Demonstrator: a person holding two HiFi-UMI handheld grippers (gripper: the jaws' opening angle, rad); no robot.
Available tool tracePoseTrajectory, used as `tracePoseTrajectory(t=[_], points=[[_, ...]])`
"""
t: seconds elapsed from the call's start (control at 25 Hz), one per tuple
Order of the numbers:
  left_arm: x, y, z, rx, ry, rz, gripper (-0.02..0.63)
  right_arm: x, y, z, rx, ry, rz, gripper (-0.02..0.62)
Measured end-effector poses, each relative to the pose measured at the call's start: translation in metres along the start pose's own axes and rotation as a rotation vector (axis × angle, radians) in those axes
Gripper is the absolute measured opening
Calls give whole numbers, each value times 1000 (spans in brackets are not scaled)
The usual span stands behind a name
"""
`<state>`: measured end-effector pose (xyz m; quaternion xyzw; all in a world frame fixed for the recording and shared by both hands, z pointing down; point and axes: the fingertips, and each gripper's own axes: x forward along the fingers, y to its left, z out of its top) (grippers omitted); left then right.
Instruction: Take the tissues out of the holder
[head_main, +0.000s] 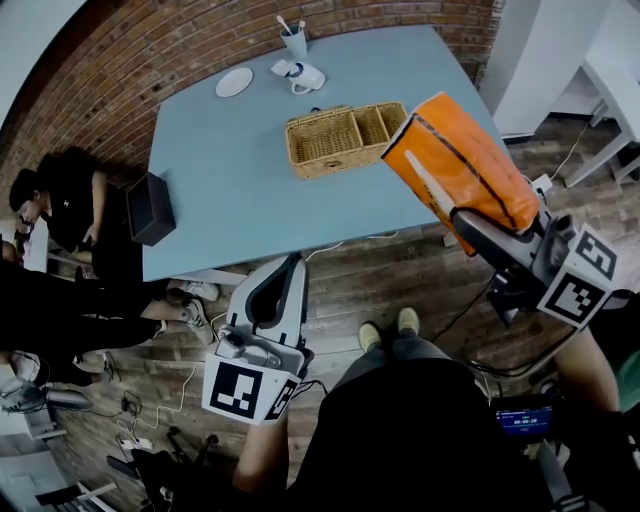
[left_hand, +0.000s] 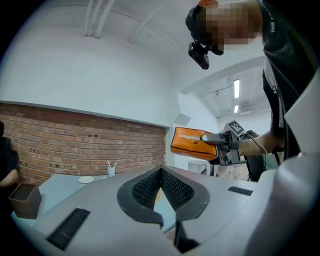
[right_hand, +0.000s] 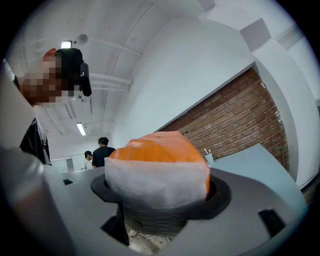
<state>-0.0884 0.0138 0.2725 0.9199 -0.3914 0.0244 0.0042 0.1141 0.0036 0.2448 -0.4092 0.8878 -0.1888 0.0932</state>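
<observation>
An orange tissue pack (head_main: 460, 160) with a white end hangs in the air over the table's near right corner. My right gripper (head_main: 476, 230) is shut on its lower end. In the right gripper view the tissue pack (right_hand: 157, 167) fills the space between the jaws. The black tissue holder (head_main: 150, 207) stands on the blue table's (head_main: 230, 190) left edge, far from both grippers. My left gripper (head_main: 290, 268) is low in front of the table, shut with nothing in it; its pads (left_hand: 172, 192) meet at the tip. From the left gripper view, the tissue pack (left_hand: 187, 142) and the holder (left_hand: 22, 200) both show.
A wicker basket (head_main: 345, 135) with compartments sits mid-table. A white plate (head_main: 234, 82), a cup with sticks (head_main: 294, 40) and a white mug (head_main: 305, 77) stand at the far edge. A person (head_main: 60, 205) sits left of the table. Cables lie on the wooden floor (head_main: 400, 275).
</observation>
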Motion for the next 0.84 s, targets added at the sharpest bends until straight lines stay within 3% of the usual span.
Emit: tracePoseTrajectory(t=[0.84], points=[[13,-4,10,19,-26,8,3,-1,-5,13,-30,-26,21,345]])
